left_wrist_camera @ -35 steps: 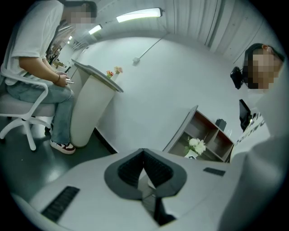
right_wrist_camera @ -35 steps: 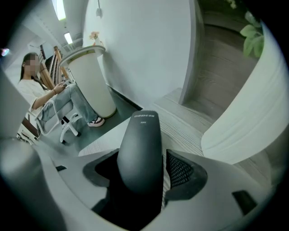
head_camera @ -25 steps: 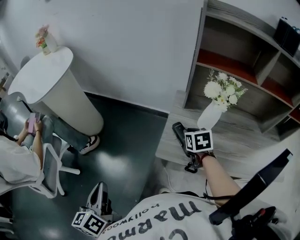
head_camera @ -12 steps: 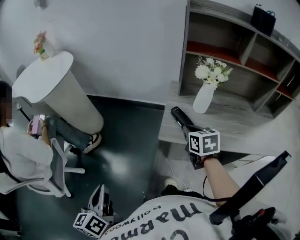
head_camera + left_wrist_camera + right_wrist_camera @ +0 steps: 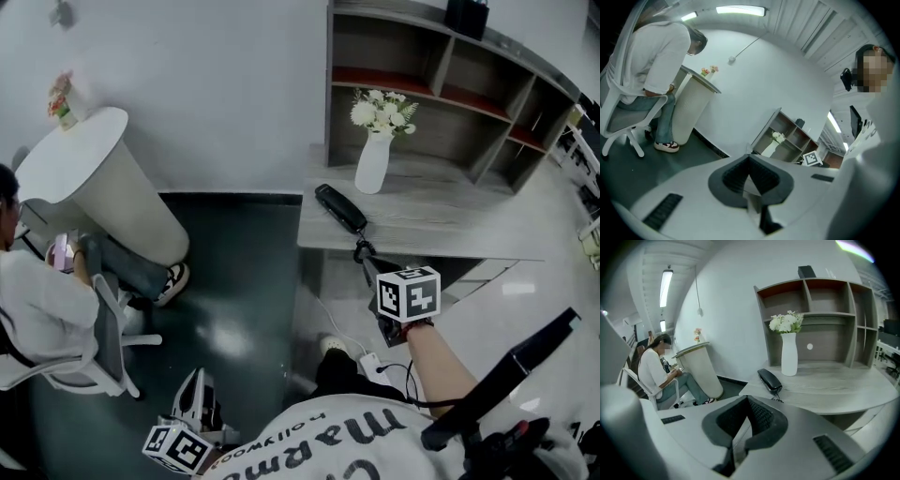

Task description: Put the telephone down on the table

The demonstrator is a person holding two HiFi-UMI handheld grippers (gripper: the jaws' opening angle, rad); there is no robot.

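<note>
The black telephone handset (image 5: 340,208) lies flat near the left edge of the grey wooden table (image 5: 441,230), its coiled cord (image 5: 361,249) hanging over the front edge. In the right gripper view the telephone (image 5: 769,379) rests just left of the white vase. My right gripper (image 5: 397,283) hovers in front of the table, clear of the telephone, with its jaws shut on nothing (image 5: 749,400). My left gripper (image 5: 198,382) hangs low at the bottom left over the dark floor, shut and empty (image 5: 749,157).
A white vase of flowers (image 5: 373,159) stands on the table behind the telephone, before a grey shelf unit (image 5: 441,70). A round white pedestal table (image 5: 98,183) and a seated person on a chair (image 5: 56,300) are at the left. A white plug (image 5: 368,363) lies on the floor.
My right gripper has drawn back from the table's edge toward me, leaving the telephone lying on the table. The head view has swung, so the shelf and table appear further left and higher.
</note>
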